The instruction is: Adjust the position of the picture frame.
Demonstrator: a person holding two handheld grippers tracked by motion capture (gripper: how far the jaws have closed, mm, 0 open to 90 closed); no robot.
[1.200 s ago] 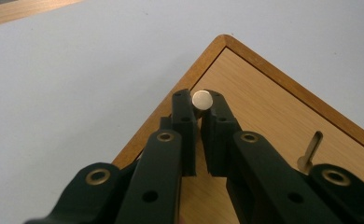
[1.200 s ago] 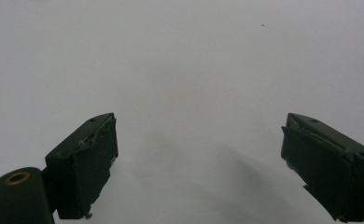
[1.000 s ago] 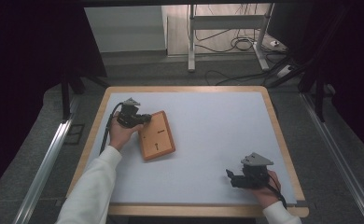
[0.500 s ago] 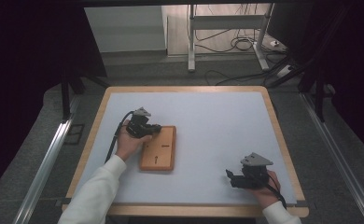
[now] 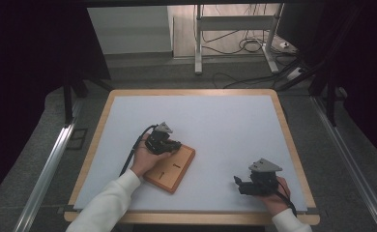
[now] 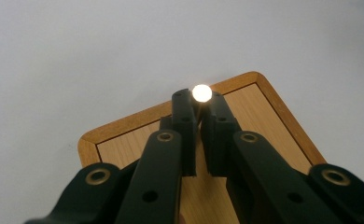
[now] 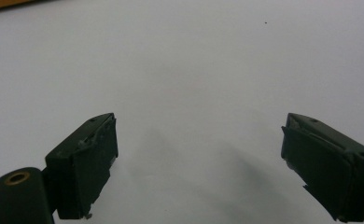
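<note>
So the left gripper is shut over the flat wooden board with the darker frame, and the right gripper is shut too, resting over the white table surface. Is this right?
Not quite: the right gripper is open. The right gripper view shows its jaws wide apart over the white table surface. The left gripper is shut over the flat wooden board with the darker frame, as you say.

Item: wooden board (image 5: 173, 168), one piece. You are looking at a flat rectangular slab of light wood with a darker, rounded border and two short dark marks on its face. It lies flat on the white table surface (image 5: 225, 125), turned at an angle to the table's edges. It sits directly under your left gripper (image 5: 175, 145), whose jaws are nearly closed over a small bright round knob (image 6: 201, 92) near the board's far corner. It lies well apart from your right gripper (image 5: 238, 182).
</note>
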